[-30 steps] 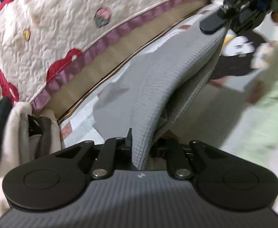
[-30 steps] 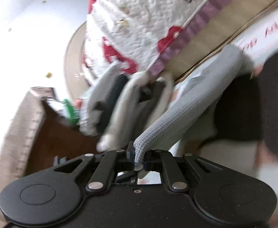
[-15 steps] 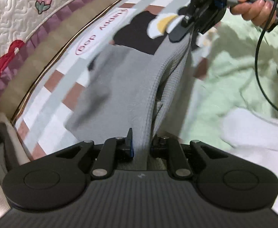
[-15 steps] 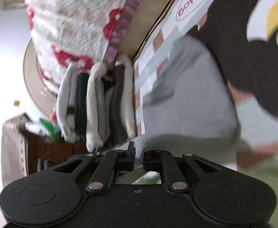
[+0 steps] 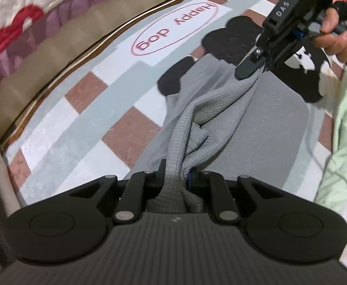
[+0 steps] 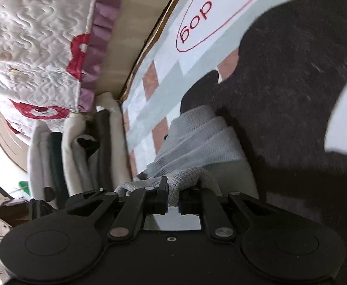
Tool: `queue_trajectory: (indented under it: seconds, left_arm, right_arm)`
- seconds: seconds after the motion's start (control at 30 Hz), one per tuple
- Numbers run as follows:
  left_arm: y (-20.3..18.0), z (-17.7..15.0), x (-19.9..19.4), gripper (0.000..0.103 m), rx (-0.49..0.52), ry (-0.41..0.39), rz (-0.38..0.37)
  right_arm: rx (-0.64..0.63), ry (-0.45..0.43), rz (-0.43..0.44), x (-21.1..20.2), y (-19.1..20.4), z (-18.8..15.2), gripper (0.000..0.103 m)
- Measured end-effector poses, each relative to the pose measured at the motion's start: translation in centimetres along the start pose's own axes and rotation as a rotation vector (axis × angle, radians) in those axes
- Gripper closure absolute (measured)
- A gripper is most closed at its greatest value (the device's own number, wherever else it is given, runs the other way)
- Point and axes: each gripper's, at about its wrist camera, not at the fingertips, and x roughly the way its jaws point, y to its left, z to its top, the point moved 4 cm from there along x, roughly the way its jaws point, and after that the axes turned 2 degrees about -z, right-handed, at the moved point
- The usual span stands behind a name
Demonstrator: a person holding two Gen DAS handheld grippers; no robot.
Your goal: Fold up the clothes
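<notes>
Pinching grey garment (image 5: 211, 109): left gripper (image 5: 175, 178), right gripper (image 6: 173, 196) | surface: checked, seemingly blanket (image 5: 83, 123)

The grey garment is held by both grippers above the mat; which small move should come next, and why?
Probably lower both ends onto the mat before releasing. The left gripper and right gripper are each shut on the grey garment, which hangs bunched and twisted between them, not yet lying flat.
</notes>
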Motion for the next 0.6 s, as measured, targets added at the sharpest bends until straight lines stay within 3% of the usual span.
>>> queue_trajectory:
  seconds: [0.13,0.23,0.37,0.47,0.57,0.6]
  left_arm:
    - [0.9,-0.3,0.2,0.085,-0.028,-0.021,-0.005]
    - [1.3,-0.4,0.1,0.081,-0.079,-0.033,0.053]
    - [2.1,-0.4,-1.4,0.075,-0.162,-0.099,0.056]
    - [1.7,-0.9,-4.6,0.072,-0.214,-0.218,0.107]
    - [0.2,-1.6,-8.0,0.068,-0.203,-0.335,0.193]
    - [-0.3,-1.9,-8.6,0.068,-0.207,-0.358,0.189]
  right_arm:
    - [-0.007,0.011,-0.021,0.9,-0.2,0.9,0.093]
    - [0.021,0.011,-0.031,1.2,-0.7,1.2,0.093]
    - [0.039,0.008,-0.038,1.4,-0.7,1.3,0.092]
    - [0.046,0.01,-0.033,1.4,-0.5,1.4,0.092]
    - [0.046,0.017,-0.063,1.5,-0.7,1.5,0.092]
    - [0.051,0.016,-0.065,1.6,-0.7,1.5,0.092]
